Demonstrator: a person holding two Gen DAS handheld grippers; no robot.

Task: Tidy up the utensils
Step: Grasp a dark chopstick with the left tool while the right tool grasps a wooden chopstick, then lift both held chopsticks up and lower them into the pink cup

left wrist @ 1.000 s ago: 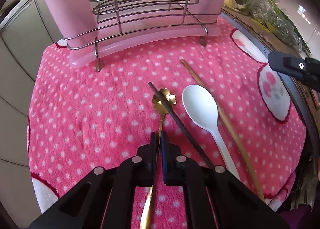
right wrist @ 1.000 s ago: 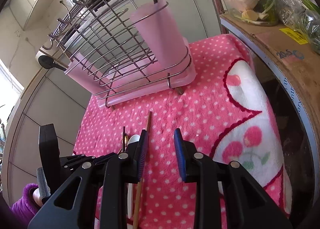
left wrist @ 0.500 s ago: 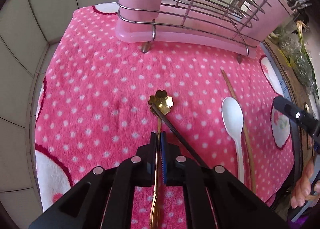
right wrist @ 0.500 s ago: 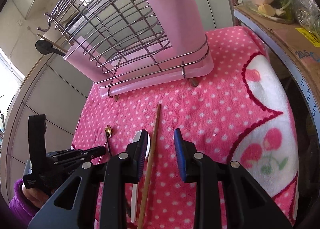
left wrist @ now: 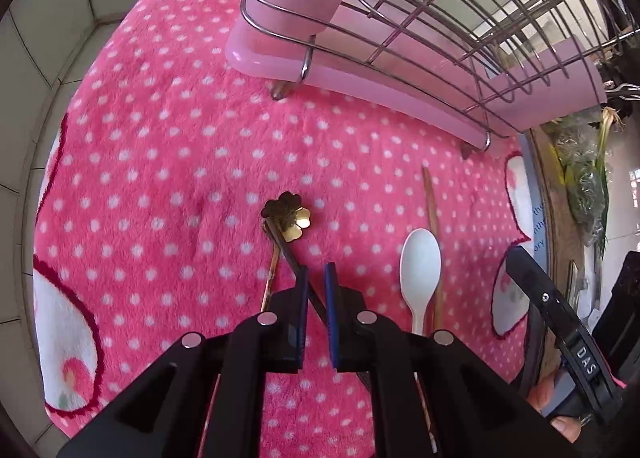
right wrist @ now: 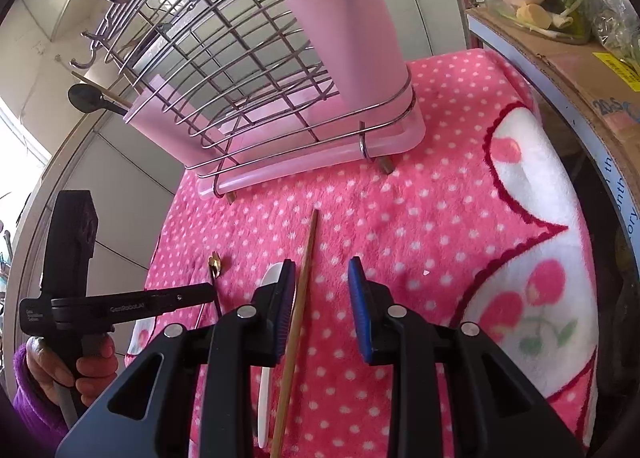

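On the pink dotted cloth (left wrist: 160,138) lie a gold flower-headed spoon (left wrist: 286,216), a dark chopstick (left wrist: 286,252) crossing it, a white plastic spoon (left wrist: 420,262) and a wooden chopstick (left wrist: 430,198). My left gripper (left wrist: 316,274) points steeply down over them. Its jaws are opening, a narrow gap apart, and the dark chopstick runs slantwise through the gap. The gold spoon's handle lies just outside the left finger. My right gripper (right wrist: 320,270) hovers open and holds nothing; the wooden chopstick (right wrist: 308,254) and white spoon (right wrist: 274,274) lie under its left finger.
A wire rack (right wrist: 240,70) on a pink tray stands at the back of the cloth, with a pink cup (right wrist: 348,26) at one end and a black spoon (right wrist: 84,98) sticking out at the other. To the right, a cardboard box (right wrist: 580,70) holds vegetables. Tiled wall lies to the left.
My left gripper has rolled and shifted; its jaws, shut on the gold spoon's handle before, now stand slightly apart, with the handle outside them. The right gripper has barely moved.
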